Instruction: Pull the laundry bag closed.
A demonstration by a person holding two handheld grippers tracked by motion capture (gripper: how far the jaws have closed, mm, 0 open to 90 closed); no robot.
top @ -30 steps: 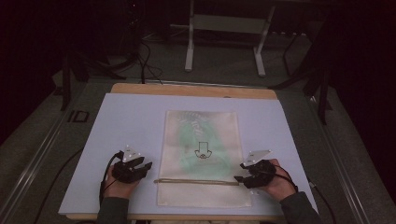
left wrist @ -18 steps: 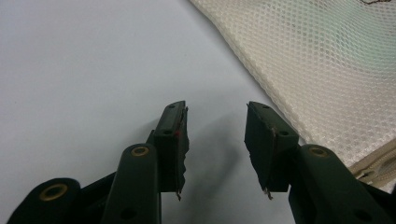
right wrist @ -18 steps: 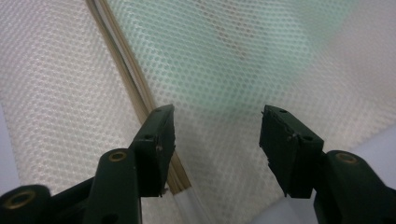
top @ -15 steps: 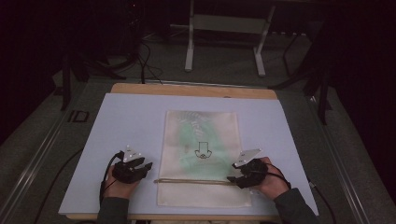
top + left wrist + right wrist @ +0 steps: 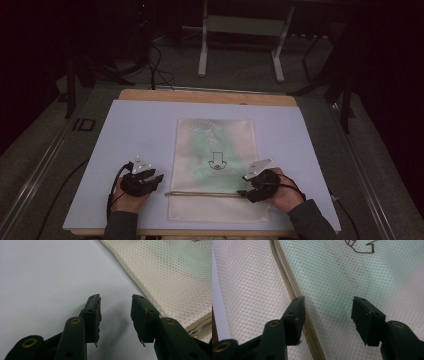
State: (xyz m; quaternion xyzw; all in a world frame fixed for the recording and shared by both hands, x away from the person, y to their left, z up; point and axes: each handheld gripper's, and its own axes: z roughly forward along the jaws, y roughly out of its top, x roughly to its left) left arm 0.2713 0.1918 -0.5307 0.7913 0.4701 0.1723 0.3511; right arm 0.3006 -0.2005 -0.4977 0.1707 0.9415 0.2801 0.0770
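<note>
1. Our right gripper (image 5: 246, 190) has shifted inward since a second ago, from off the mesh bag's right edge to over its zipper (image 5: 202, 194); jaws parted, gripping nothing.
2. Our left gripper (image 5: 159, 178) is unchanged, on the table cover (image 5: 125, 130) just beside the bag's left edge; jaws parted, empty.
3. The mesh bag (image 5: 215, 145) lies flat at the cover's centre, as before.
4. Open cover lies on both sides of the bag and beyond it.

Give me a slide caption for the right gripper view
Right gripper, jaws open, poised over a white mesh bag, one jaw beside its beige zipper.
</note>
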